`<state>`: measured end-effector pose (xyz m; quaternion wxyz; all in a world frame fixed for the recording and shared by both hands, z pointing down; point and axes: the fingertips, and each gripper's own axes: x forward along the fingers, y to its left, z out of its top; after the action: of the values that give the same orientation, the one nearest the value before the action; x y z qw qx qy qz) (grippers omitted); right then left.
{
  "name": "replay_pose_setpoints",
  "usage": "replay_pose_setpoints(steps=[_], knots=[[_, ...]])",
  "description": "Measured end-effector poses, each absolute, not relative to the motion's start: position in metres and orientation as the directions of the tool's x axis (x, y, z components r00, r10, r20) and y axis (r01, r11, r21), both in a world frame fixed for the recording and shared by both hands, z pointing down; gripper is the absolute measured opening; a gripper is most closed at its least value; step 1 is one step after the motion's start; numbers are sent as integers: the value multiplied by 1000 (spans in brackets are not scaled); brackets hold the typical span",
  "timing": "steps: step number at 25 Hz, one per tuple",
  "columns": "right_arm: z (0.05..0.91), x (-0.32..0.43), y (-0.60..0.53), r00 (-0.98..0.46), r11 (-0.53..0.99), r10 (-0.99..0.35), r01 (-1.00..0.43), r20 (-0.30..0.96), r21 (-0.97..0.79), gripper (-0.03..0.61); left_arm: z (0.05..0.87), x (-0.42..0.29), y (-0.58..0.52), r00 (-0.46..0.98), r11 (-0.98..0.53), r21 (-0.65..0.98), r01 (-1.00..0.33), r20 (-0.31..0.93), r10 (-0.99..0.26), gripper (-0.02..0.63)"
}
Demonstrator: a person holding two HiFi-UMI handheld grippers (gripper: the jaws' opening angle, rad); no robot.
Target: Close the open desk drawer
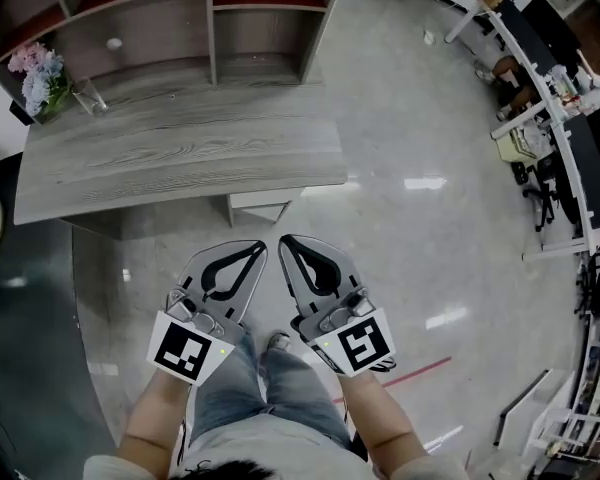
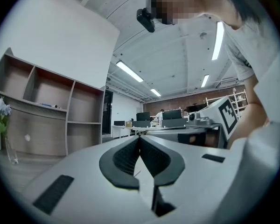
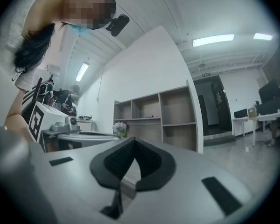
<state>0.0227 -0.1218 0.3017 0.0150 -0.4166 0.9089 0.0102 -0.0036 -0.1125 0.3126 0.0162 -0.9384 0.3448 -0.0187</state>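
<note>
The grey wood desk (image 1: 180, 158) lies ahead of me in the head view. Under its front edge, a pale drawer (image 1: 258, 205) sticks out a little. My left gripper (image 1: 259, 249) and right gripper (image 1: 284, 240) are held side by side above my knees. They point at the drawer and stop short of it. Both are shut, with nothing between the fingers. In the left gripper view, the left gripper (image 2: 140, 139) has its black pads pressed together at the tips. The right gripper (image 3: 132, 141) looks the same in the right gripper view. Neither gripper view shows the drawer.
A shelf unit (image 1: 212, 18) stands at the back of the desk. At the desk's left end are a vase of flowers (image 1: 37, 76) and a glass (image 1: 92, 97). Office desks and chairs (image 1: 550, 98) fill the right side. A red line (image 1: 420, 373) marks the shiny floor.
</note>
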Motion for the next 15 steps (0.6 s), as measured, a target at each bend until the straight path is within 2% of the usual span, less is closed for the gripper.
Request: replay_pose_setpoints(steps=[15], knots=[[247,28,-56,-687,689,-718,-725,-116,26,8,268,10,-72,723,-721,-55,-690,-7,-691,11]])
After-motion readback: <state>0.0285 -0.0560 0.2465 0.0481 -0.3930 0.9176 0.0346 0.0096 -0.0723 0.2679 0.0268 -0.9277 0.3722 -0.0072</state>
